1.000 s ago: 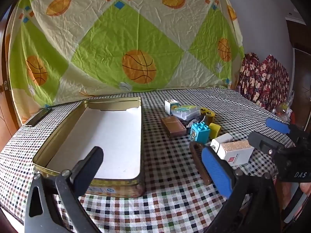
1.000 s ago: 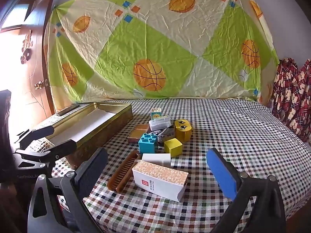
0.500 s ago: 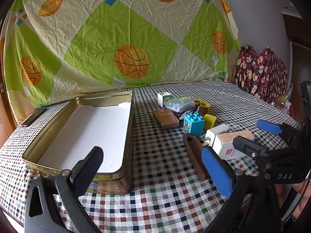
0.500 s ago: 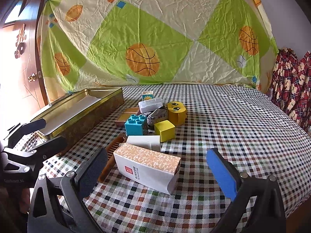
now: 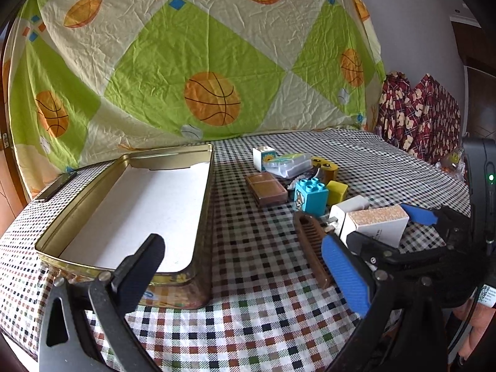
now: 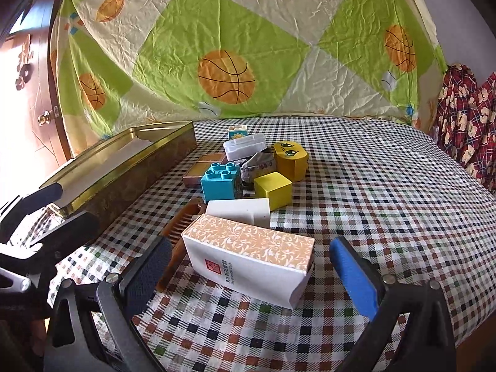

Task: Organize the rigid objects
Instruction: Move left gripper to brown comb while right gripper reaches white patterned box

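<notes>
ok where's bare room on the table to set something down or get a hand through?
Free: the checked cloth right of the yellow face block, out to the table edge; the near strip in front of the patterned box; the lane between the tin and the comb. The tin's floor is bare too. Crowded: the cluster around the blue brick.

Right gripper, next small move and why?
Probably ease the right gripper forward and close on the white carton: its jaws are open, the carton lies between the fingers, not yet pinched, nearest of the pile. The tin sits open.
</notes>
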Demonstrator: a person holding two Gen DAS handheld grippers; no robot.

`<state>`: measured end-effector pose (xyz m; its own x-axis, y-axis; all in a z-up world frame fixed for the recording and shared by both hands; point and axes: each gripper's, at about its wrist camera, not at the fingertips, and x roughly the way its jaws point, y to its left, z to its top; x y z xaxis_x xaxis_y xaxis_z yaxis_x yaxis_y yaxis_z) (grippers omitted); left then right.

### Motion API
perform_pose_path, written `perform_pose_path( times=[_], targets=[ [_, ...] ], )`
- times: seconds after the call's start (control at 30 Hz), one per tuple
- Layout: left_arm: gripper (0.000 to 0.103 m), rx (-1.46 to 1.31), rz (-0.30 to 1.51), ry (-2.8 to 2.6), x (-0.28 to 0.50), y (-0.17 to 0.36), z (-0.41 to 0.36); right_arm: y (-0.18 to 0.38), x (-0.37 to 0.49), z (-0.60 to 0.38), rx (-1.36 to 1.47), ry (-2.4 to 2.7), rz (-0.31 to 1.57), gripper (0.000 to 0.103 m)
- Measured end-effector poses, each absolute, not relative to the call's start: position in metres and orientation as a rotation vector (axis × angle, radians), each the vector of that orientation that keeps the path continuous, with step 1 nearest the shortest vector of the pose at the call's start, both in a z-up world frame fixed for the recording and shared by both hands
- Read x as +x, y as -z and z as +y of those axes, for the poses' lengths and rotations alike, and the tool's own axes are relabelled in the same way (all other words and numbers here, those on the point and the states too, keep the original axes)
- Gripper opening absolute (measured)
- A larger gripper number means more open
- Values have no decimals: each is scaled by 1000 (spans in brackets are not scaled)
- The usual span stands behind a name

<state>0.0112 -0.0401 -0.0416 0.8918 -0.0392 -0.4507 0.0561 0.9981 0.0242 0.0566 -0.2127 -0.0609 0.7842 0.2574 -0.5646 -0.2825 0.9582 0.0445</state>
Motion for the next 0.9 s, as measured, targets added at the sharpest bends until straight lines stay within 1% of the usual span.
perform_pose_path(
  times=[0.13,0.2,0.33,0.57,0.8,0.9],
  targets=[
    [103,32,473,50,12,41,-39,68,63,-213,-26,-279,636,101],
    [103,26,474,55,12,41,-38,71,64,-215,-15,-299,648,81],
    [103,25,478,71,13,40,-43,67,55,-218,-8,-325,608,80],
    [103,60,493,111,18,41,-61,51,45,-230,-31,-262,486,80],
    [102,96,506,150,24,41,-82,47,59,-254,17,-219,477,80],
    [102,114,540,162,34,43,-91,47,65,-259,28,-213,479,80]
  ],
)
